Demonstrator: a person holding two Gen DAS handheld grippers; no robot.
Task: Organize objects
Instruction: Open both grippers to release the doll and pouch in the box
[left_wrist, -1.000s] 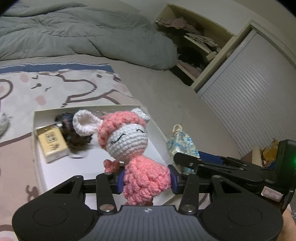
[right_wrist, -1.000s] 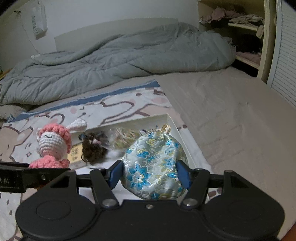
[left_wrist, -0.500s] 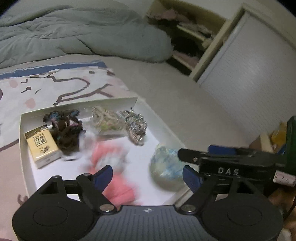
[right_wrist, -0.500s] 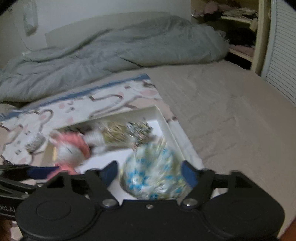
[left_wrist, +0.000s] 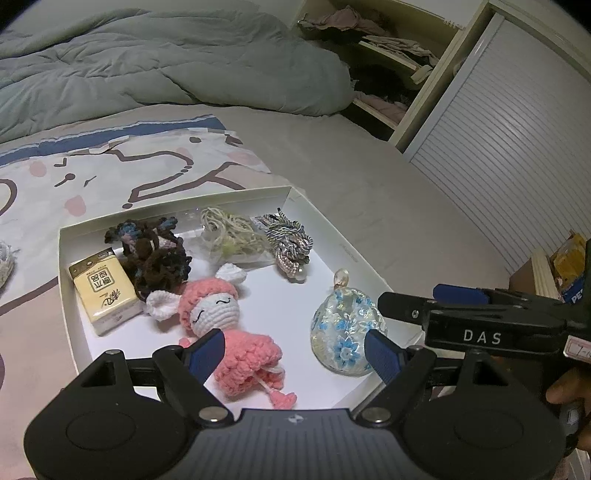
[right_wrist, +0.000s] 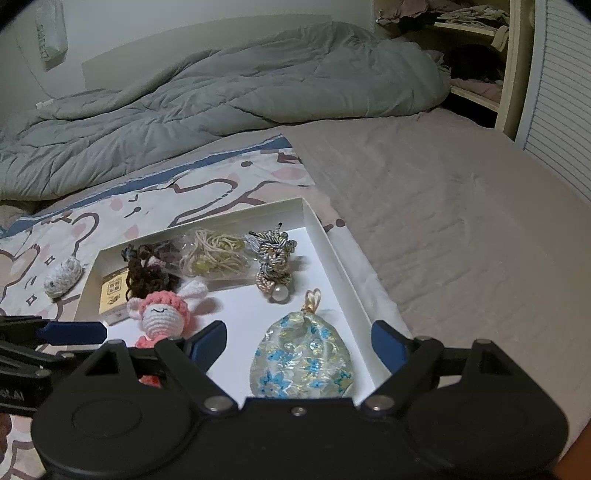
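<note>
A white shallow box (left_wrist: 317, 218) (right_wrist: 321, 230) lies on the bed. In it lie a pink crochet bunny doll (left_wrist: 221, 325) (right_wrist: 162, 314), a blue floral pouch (left_wrist: 345, 328) (right_wrist: 301, 363), a yellow tissue pack (left_wrist: 103, 291), dark yarn scrunchies (left_wrist: 155, 254), a cream cord bundle (left_wrist: 229, 236) and a braided charm with a pearl (left_wrist: 291, 247) (right_wrist: 273, 266). My left gripper (left_wrist: 295, 354) is open and empty above the doll and pouch. My right gripper (right_wrist: 299, 345) is open and empty above the pouch.
A small grey crochet item (right_wrist: 62, 277) lies on the patterned sheet left of the box. A grey duvet (right_wrist: 221, 96) is bunched at the back. A shelf unit (left_wrist: 388, 74) and a slatted door (left_wrist: 517, 147) stand to the right.
Both grippers opened and let go: the bunny doll and the floral pouch dropped into the box and now lie at rest. Both grippers pulled back a little.
</note>
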